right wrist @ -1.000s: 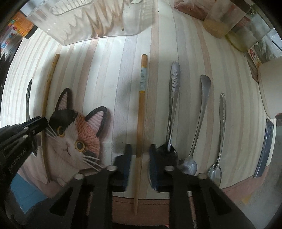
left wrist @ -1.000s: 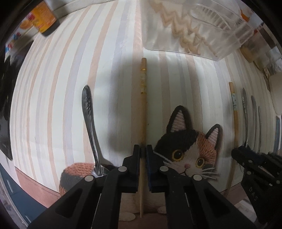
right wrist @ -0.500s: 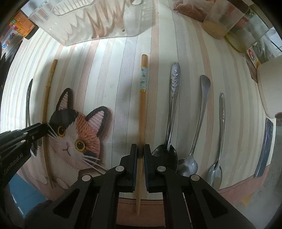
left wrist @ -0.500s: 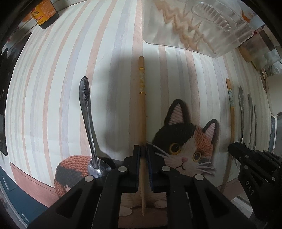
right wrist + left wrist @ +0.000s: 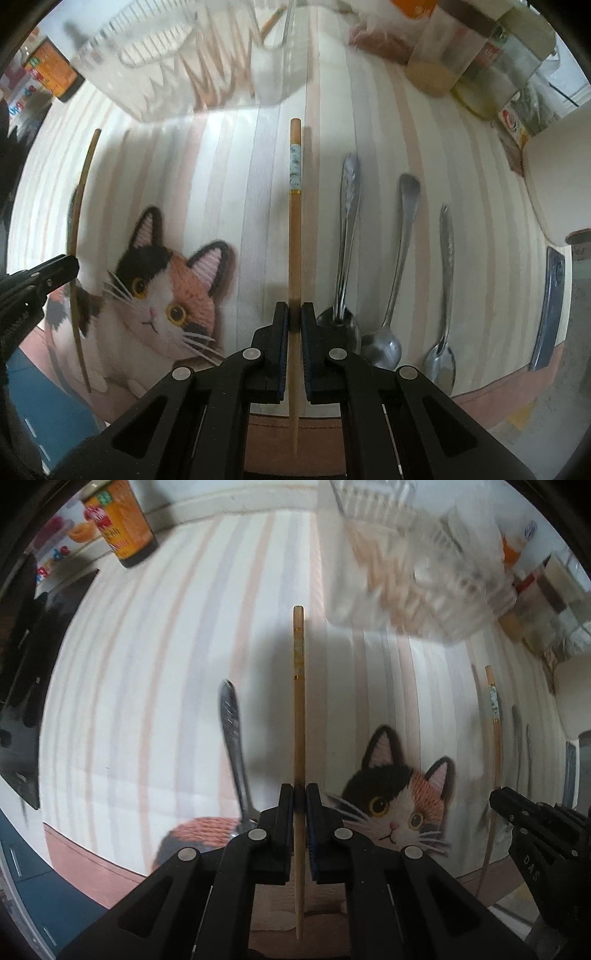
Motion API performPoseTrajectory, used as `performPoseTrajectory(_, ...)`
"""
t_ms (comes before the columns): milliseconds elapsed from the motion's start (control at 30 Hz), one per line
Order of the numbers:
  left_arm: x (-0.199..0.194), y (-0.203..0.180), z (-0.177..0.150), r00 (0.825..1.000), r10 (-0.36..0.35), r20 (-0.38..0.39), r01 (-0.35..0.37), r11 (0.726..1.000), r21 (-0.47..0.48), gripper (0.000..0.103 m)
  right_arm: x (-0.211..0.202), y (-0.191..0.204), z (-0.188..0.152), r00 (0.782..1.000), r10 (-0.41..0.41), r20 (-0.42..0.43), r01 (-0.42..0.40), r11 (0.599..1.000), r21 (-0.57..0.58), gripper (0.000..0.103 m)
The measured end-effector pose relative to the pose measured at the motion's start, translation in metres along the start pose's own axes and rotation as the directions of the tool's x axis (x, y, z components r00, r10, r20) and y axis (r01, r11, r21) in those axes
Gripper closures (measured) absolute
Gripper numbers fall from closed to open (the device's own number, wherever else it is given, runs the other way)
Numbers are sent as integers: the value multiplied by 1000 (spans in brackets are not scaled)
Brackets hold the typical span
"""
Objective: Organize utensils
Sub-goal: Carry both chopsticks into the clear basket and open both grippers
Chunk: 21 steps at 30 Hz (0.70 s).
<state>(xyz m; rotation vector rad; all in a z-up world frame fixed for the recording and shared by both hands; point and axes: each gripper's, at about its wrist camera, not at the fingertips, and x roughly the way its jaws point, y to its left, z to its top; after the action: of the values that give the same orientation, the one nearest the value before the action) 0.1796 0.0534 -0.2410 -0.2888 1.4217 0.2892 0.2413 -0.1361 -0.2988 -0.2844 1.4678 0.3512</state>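
- An orange can (image 5: 123, 528) stood at the far left edge of the striped mat (image 5: 147, 672).
- A lone metal spoon (image 5: 234, 753) lay on the mat, just left of the left gripper (image 5: 299, 801), with its bowl on the cat's tail.
- The left gripper pointed down and its jaws were pinched tight on a wooden chopstick (image 5: 298, 709). The chopstick stuck out past the fingers toward the far side of the mat.
- A cat picture (image 5: 402, 797) was on the mat between the two grippers.
- A clear plastic holder (image 5: 199, 62) sat at the far side of the mat, with some sticks inside it.
- The right gripper (image 5: 294, 325) pointed down too, and its jaws were squeezed on a second chopstick (image 5: 295, 221), the one with a pale patterned band near its top.
- Three metal spoons (image 5: 399, 258) lay side by side on the mat, just right of that chopstick, handles pointing away.
- A dark blue flat thing (image 5: 550, 306) lay at the right edge of the mat.
- Jars (image 5: 450, 48) stood at the far right corner.
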Motion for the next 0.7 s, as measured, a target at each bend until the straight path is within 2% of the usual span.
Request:
performPoseTrajectory(467, -71, 40, 10, 991, 18, 134, -7, 997, -81, 99, -67, -15, 20, 989, 57, 134, -58, 998, 6, 96)
performPoseTrajectory(600, -93, 36, 25, 981, 18, 193, -1, 996, -85, 99, -88, -21, 27, 980, 60, 189, -63, 998, 10, 96)
performPoseTrajectory(700, -119, 33, 44, 969, -8, 247, 29, 996, -80, 99, -106, -28, 42, 969, 74, 234, -81, 997, 18, 96)
